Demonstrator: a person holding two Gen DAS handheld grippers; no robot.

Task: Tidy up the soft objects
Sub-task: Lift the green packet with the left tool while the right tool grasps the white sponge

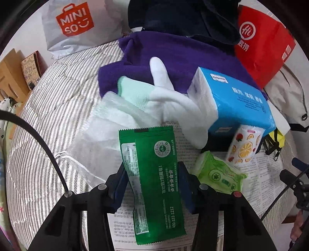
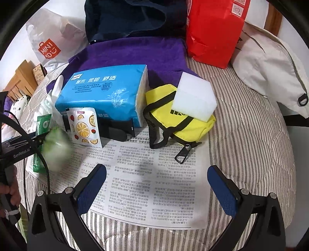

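My left gripper [image 1: 152, 173] is shut on a green wet-wipe packet [image 1: 154, 185], held above the newspaper [image 2: 154, 183]. A light green tissue pack [image 1: 218, 175] lies just right of it; it looks blurred in the right wrist view [image 2: 56, 148]. A white glove [image 1: 170, 100] lies on a purple cloth [image 1: 173, 56]. A blue tissue pack [image 2: 104, 92], a fruit-print wipe packet [image 2: 84, 125], a yellow pouch [image 2: 177, 119] and a white sponge block [image 2: 195, 98] on top of the pouch sit ahead of my right gripper [image 2: 156, 185], which is open and empty over the newspaper.
A red paper bag [image 2: 214, 30], a white Miniso bag [image 1: 77, 25], dark navy fabric [image 2: 131, 17] and a cream bag [image 2: 270, 65] line the back of the striped bed [image 2: 251, 135]. A clear plastic bag [image 1: 92, 146] lies left of the green packet.
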